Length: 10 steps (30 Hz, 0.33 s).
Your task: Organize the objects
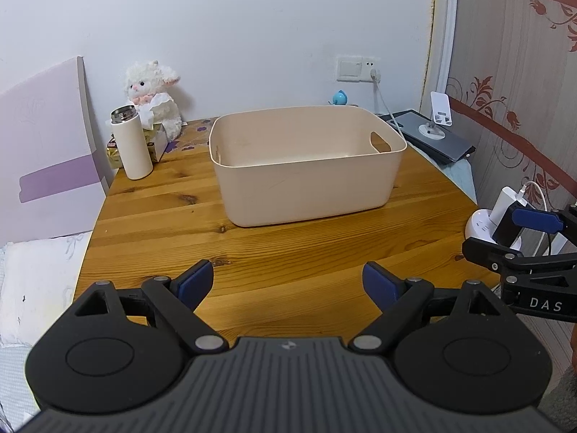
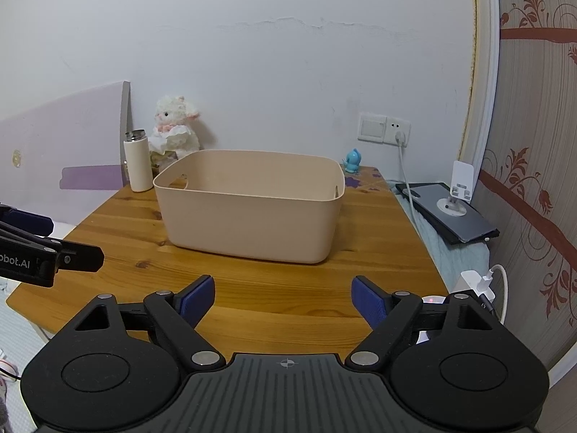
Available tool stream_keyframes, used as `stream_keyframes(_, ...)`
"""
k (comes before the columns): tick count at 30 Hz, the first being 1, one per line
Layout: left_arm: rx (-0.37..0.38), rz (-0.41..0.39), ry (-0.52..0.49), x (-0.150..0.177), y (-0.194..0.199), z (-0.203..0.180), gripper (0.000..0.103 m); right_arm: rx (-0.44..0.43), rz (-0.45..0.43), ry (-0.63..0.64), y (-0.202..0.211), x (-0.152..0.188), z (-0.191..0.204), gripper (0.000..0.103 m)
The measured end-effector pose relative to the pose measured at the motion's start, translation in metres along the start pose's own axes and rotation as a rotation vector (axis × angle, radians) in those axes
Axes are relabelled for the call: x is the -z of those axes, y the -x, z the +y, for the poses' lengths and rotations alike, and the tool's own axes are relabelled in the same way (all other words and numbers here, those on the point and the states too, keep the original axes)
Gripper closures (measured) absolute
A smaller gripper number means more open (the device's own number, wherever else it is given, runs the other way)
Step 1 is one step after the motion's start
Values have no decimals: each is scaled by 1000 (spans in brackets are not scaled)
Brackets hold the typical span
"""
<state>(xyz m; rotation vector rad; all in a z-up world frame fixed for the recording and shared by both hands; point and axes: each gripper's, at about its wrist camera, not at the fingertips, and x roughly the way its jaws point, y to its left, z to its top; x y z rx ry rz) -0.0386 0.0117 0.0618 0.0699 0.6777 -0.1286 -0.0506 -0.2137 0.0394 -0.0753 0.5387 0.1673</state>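
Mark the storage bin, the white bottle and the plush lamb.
storage bin [image 1: 306, 184], left wrist view, on its front wall.
white bottle [image 1: 131, 148], left wrist view, on the middle of its body.
plush lamb [image 2: 176, 115], right wrist view, on its head.

Beige plastic storage bin [image 1: 306, 180], upright, cut-out handles, sits mid-table [image 1: 162, 223]; nothing visible inside from either view.

A white wall [image 2: 252, 54] stands behind the wooden table [image 2: 252, 288]. On the right is a panel [image 2: 533, 144] with red flower pattern.
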Motion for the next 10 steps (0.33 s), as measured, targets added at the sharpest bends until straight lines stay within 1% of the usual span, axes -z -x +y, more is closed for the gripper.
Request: stream_keyframes(10,-8,26,-2,-2,-13,2,12,4,27,-16,-15,0,-5,16)
